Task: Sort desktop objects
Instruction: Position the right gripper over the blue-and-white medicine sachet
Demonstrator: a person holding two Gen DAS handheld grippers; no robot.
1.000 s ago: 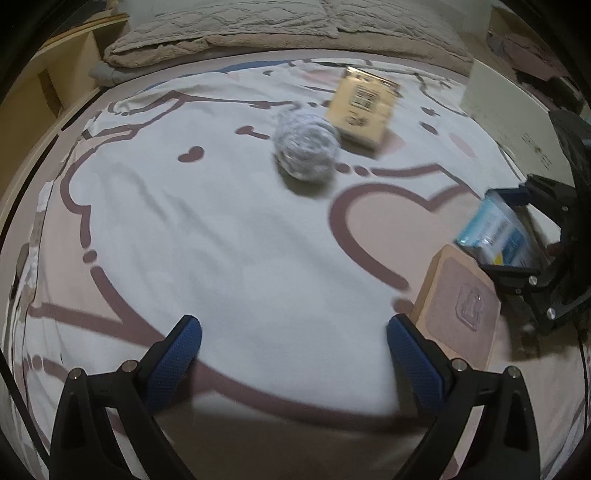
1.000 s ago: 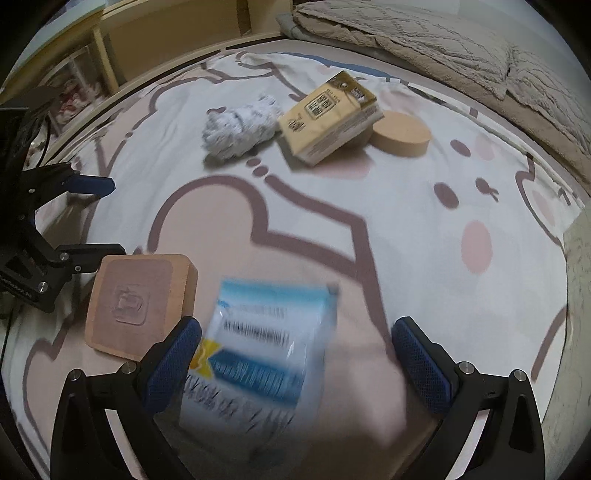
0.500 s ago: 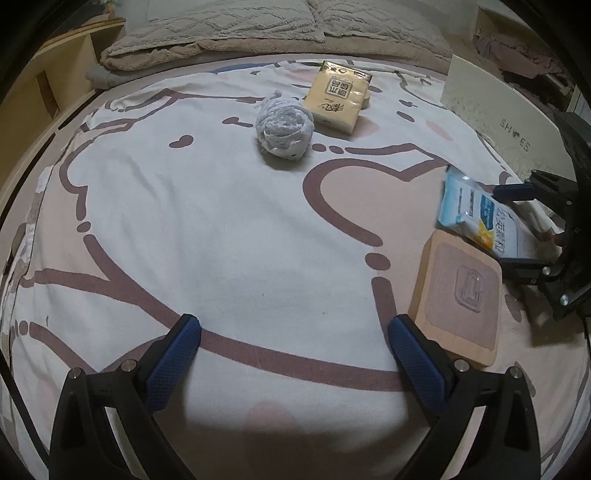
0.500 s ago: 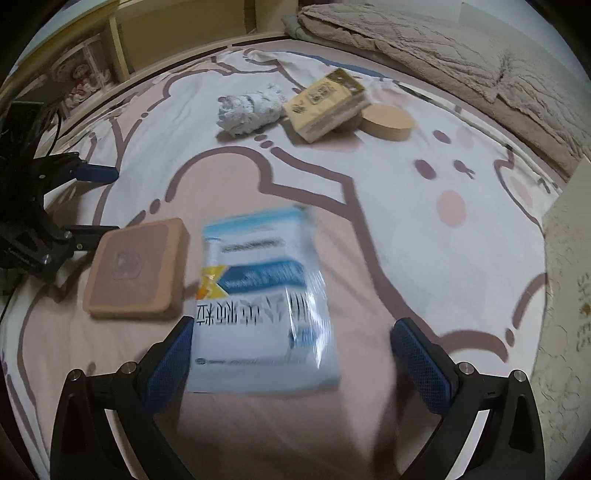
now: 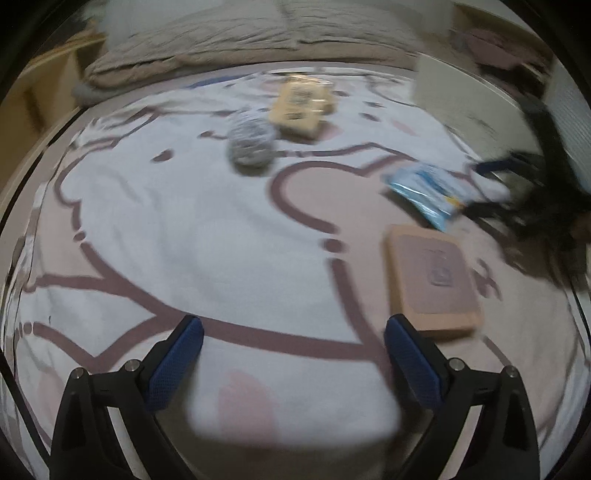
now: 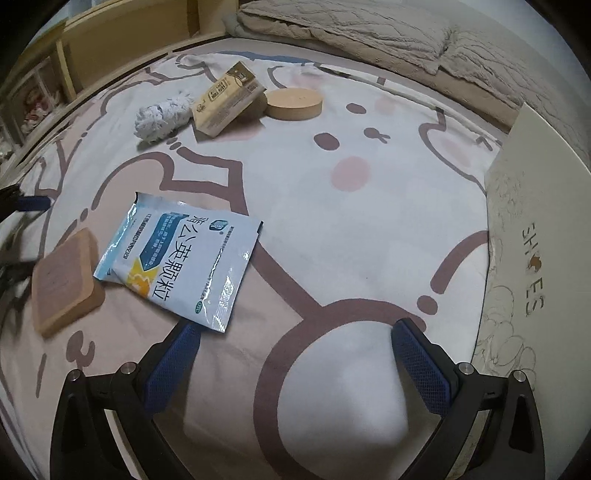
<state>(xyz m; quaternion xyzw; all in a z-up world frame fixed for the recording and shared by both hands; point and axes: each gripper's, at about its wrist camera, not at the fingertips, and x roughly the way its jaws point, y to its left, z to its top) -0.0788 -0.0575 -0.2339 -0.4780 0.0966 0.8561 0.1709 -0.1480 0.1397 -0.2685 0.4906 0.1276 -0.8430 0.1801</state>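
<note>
A blue-and-white sachet (image 6: 177,264) lies flat on the patterned bedsheet, just ahead and left of my open, empty right gripper (image 6: 295,363); it also shows in the left wrist view (image 5: 424,192). A square wooden coaster (image 6: 64,280) lies to its left, and in the left wrist view (image 5: 432,282) it sits ahead right of my open, empty left gripper (image 5: 293,363). Farther off lie a rolled grey-white cloth (image 6: 162,116), a tan tissue pack (image 6: 227,99) and a round wooden disc (image 6: 293,103). The left wrist view is blurred.
A white shoe box (image 6: 535,251) stands along the right edge of the bed. Beige pillows (image 6: 388,33) lie at the far end. Wooden shelving (image 6: 110,48) runs along the left side.
The sachet has left my right gripper and now lies on the sheet; the right gripper has drawn back from it. The left gripper has pulled back and turned a little.
</note>
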